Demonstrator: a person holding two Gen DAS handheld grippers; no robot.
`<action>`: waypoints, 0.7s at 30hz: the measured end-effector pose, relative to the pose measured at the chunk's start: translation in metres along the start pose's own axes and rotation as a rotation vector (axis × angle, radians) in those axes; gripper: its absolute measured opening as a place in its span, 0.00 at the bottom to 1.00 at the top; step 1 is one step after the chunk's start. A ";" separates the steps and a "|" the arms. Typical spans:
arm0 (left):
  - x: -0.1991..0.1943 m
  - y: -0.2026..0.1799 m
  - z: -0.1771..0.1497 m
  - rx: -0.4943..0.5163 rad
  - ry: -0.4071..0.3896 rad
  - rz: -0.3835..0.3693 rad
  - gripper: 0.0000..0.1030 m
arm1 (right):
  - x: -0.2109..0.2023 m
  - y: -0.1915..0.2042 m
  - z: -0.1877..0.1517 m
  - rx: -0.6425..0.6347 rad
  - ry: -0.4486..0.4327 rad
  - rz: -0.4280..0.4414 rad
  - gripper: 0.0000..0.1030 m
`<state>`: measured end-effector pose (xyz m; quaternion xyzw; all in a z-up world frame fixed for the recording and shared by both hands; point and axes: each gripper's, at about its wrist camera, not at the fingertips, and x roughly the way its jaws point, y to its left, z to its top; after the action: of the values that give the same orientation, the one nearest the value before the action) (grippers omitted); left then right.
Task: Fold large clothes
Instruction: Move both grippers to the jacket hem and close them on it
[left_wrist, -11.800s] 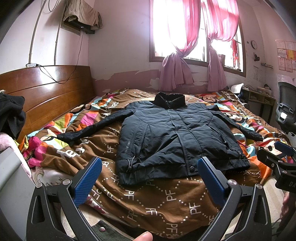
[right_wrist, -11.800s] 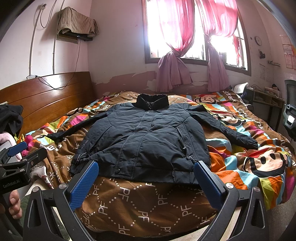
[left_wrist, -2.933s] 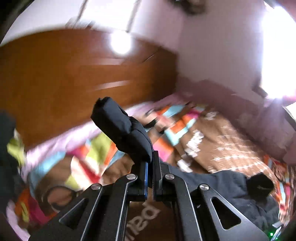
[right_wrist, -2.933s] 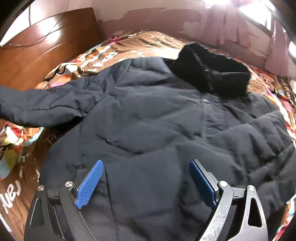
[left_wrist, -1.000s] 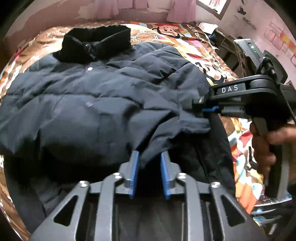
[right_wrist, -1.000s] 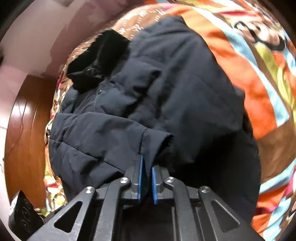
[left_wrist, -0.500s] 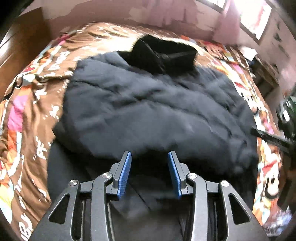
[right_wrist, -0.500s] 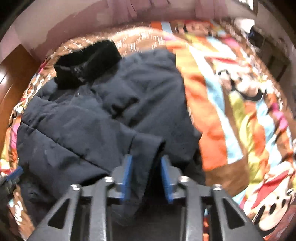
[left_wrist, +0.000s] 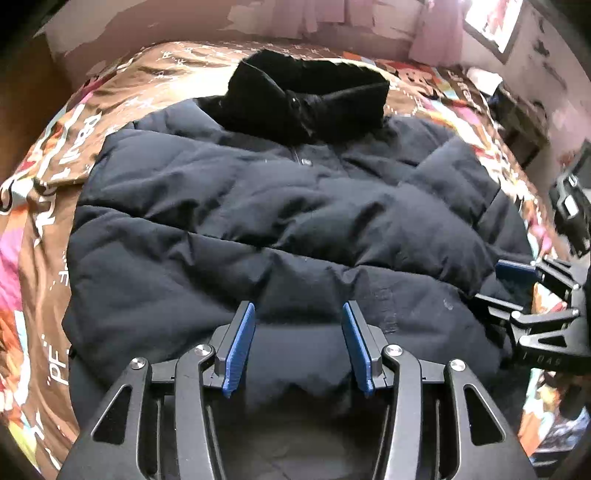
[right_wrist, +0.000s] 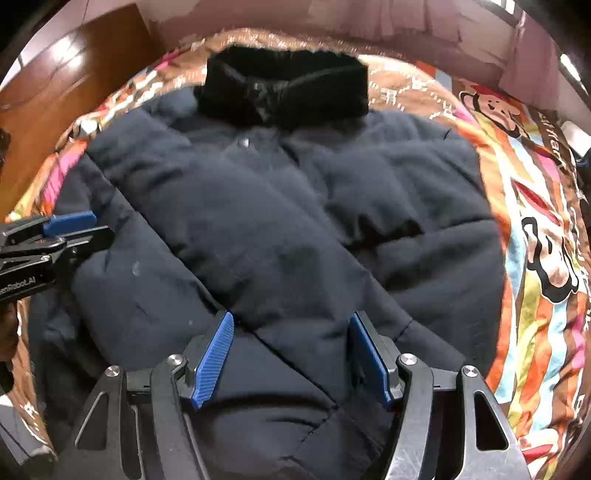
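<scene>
Both sleeves are seen laid across the jacket (left_wrist: 280, 229), which lies spread on the bed (right_wrist: 535, 206), filling mid-frame, collar (left_wrist: 306, 99) at the top. The left gripper (left_wrist: 297, 339) and right gripper (right_wrist: 291, 358) are held just above the lower body, jaws parted and lately widening, nothing between them. The sleeve step is judged done; next the hem would need to be gripped and carried up towards the collar
</scene>
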<state>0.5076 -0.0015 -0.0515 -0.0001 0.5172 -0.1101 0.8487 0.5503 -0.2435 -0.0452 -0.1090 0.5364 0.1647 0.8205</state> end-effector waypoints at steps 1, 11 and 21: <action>0.003 0.001 -0.002 0.002 0.003 0.003 0.42 | 0.003 0.001 -0.002 0.000 -0.001 0.001 0.61; 0.036 -0.001 -0.006 0.058 0.057 0.059 0.42 | 0.023 0.002 -0.004 -0.054 -0.005 -0.019 0.62; 0.029 0.012 0.000 0.033 0.069 -0.038 0.43 | 0.024 -0.008 0.007 -0.061 -0.022 0.007 0.68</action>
<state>0.5231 0.0046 -0.0785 0.0078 0.5442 -0.1343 0.8281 0.5680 -0.2447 -0.0645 -0.1302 0.5226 0.1849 0.8221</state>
